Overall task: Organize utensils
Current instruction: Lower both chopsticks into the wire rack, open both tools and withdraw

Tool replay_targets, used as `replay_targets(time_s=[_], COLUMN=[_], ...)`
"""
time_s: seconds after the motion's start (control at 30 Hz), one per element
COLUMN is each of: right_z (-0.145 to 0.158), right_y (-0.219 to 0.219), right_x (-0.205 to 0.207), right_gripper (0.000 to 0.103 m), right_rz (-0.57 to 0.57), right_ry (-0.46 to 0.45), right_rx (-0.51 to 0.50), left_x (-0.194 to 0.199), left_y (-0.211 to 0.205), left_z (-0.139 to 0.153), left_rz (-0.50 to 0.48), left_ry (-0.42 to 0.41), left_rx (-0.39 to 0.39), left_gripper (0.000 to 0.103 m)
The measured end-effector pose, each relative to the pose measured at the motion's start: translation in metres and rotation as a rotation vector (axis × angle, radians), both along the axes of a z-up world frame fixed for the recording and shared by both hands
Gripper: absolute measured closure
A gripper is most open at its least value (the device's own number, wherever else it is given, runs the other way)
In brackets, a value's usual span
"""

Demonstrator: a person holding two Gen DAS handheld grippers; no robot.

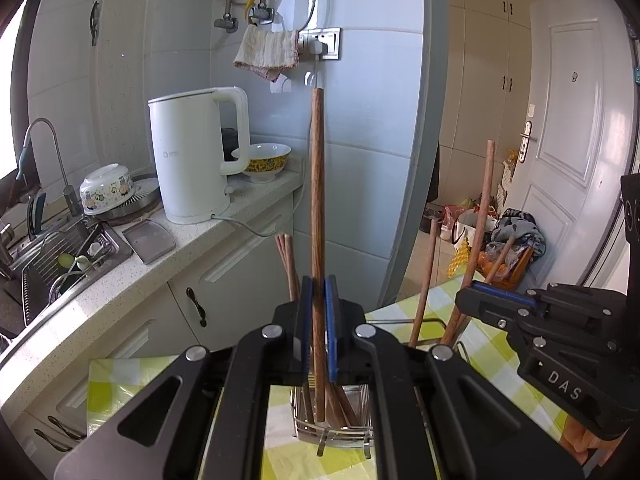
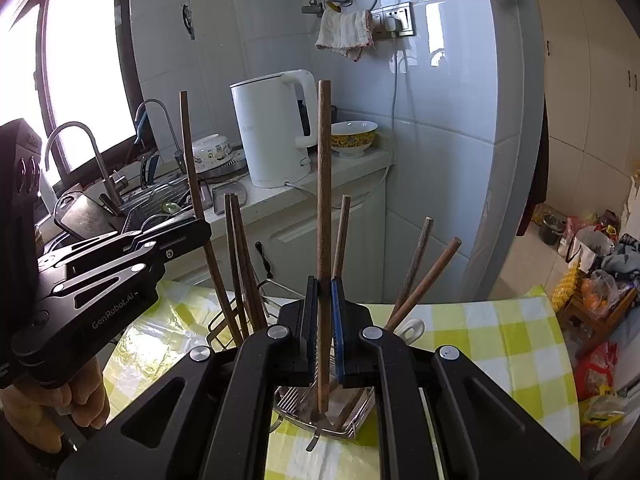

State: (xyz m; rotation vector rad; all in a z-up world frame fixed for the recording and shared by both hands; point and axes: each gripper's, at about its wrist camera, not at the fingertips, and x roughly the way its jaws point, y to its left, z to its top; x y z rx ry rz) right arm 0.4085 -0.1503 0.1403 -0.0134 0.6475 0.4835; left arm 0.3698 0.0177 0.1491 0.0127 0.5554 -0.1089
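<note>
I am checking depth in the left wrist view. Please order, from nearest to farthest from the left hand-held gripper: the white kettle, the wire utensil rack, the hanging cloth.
1. Wire utensil rack, just below the left hand-held gripper.
2. White kettle, on the counter, left.
3. Hanging cloth, on the back wall, above.

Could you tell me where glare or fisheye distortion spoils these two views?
Right wrist view: the window is blown out white, silhouetting the left gripper; tiled walls bow outward. Left wrist view: evenly lit, only the door and pillar edge curve; the gripped wooden utensil handle stays sharp.
</note>
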Motion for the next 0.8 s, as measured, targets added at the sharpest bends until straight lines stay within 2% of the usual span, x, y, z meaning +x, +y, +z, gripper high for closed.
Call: replay_targets(time_s=[0.7,0.73,0.8], right_z=[-0.027,-0.029,-0.03], right_y=[0.0,0.0,-0.002], right_x=[-0.001,0.0,0.001], right_gripper=[0.094,0.094,0.094], right_rz=[0.012,0.009,-0.001], right_ry=[0.073,0.079,0.081], right_rx=[-0.004,-0.006,-0.006], left_x=[0.005,0.005,0.004], left_y=[-0.006,-0.006,-0.006], left_z=[-0.034,-0.035,-0.036], left_rz=[0.002,0.001,-0.002], left_ry=[0.068,0.072,0.074], left_rx=[0.001,-0.004,-0.007], left_gripper=[0.096,0.094,0.075])
